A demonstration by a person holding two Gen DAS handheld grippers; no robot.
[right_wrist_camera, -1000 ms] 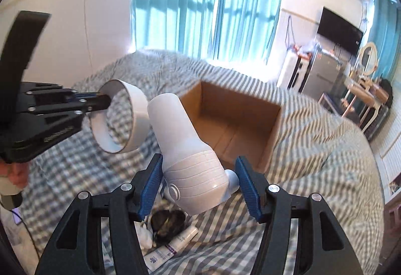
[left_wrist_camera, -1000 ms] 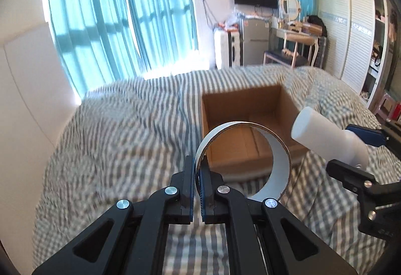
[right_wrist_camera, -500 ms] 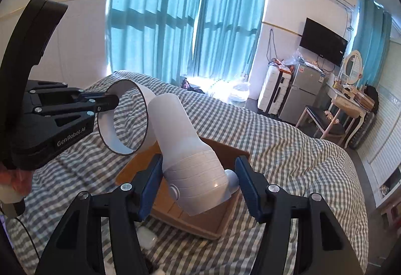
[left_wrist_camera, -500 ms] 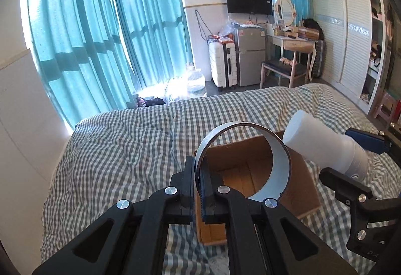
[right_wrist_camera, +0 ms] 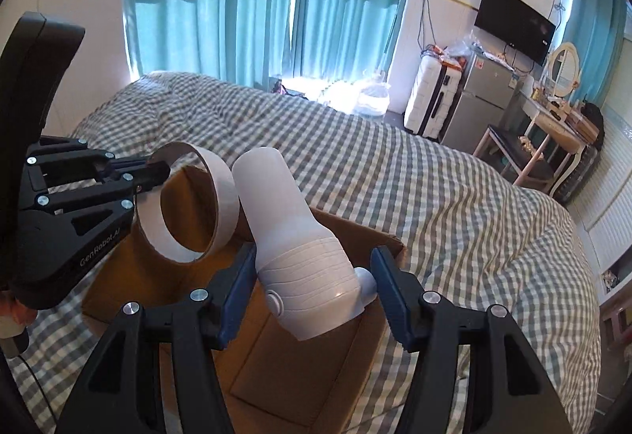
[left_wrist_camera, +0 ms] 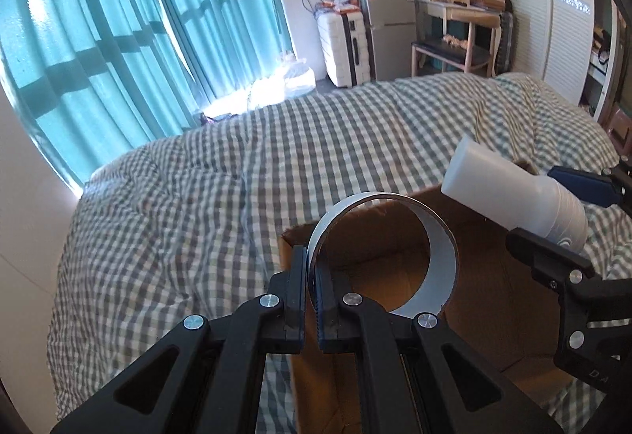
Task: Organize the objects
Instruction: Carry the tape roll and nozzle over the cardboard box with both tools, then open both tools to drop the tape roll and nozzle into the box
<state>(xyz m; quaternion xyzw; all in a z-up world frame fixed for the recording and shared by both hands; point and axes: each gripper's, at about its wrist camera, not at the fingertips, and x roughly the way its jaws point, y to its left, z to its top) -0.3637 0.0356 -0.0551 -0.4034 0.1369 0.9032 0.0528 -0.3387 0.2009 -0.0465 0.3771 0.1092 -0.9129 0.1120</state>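
Note:
My left gripper is shut on the rim of a white tape ring and holds it upright over the near left part of an open cardboard box. The ring also shows in the right wrist view, with the left gripper at its left. My right gripper is shut on a white bottle, held tilted above the box. The bottle shows in the left wrist view, to the right of the ring.
The box sits on a bed with a grey checked cover. Teal curtains hang behind. A suitcase, a small fridge and a dressing table with stool stand beyond the bed's foot.
Both grippers have moved forward and come down over the box, each still holding its object. The box now lies directly beneath the ring and bottle.

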